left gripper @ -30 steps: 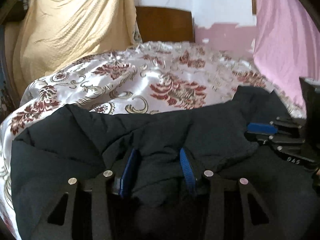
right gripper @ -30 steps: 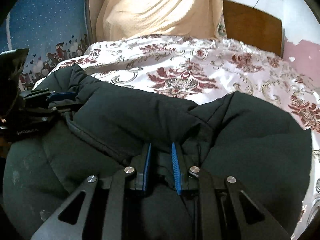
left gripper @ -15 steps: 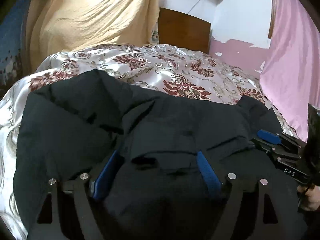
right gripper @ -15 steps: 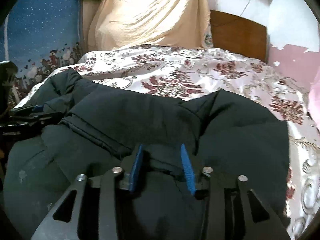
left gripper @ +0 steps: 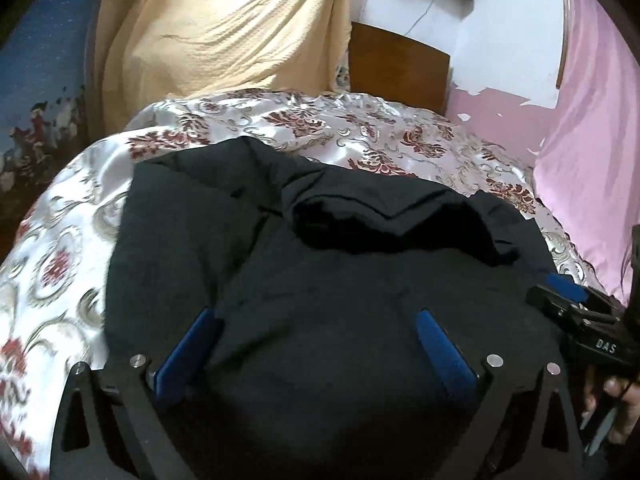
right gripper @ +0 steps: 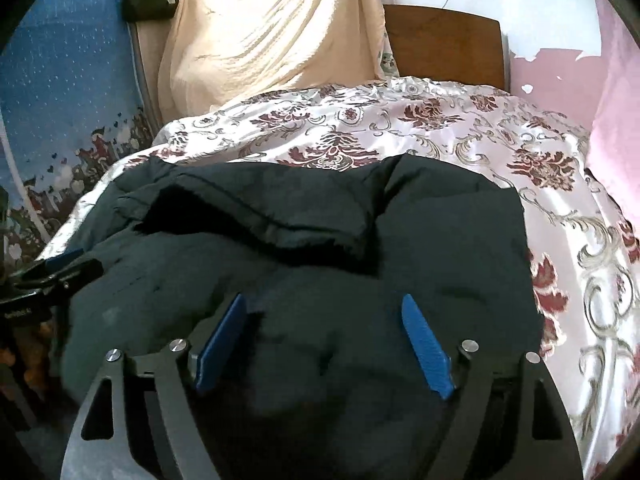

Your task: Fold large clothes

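Observation:
A large black padded jacket (left gripper: 320, 272) lies bunched on the floral bedspread (left gripper: 280, 128), its far part folded over toward me. It also fills the right wrist view (right gripper: 320, 248). My left gripper (left gripper: 316, 320) is open, its blue pads wide apart just above the jacket's near part. My right gripper (right gripper: 324, 312) is open too, over the same jacket. Each gripper shows at the edge of the other's view: the right one (left gripper: 568, 296), the left one (right gripper: 60, 268).
The satin bedspread (right gripper: 440, 128) covers the bed beyond and beside the jacket. A cream cloth (left gripper: 224, 28) hangs behind, next to a wooden headboard (left gripper: 400, 68). A pink curtain (left gripper: 592, 120) hangs on the right, a blue patterned panel (right gripper: 60, 100) on the left.
Both grippers have opened wide and let go of the jacket's edge. The folded part has dropped onto the jacket, and both grippers have drawn back and up.

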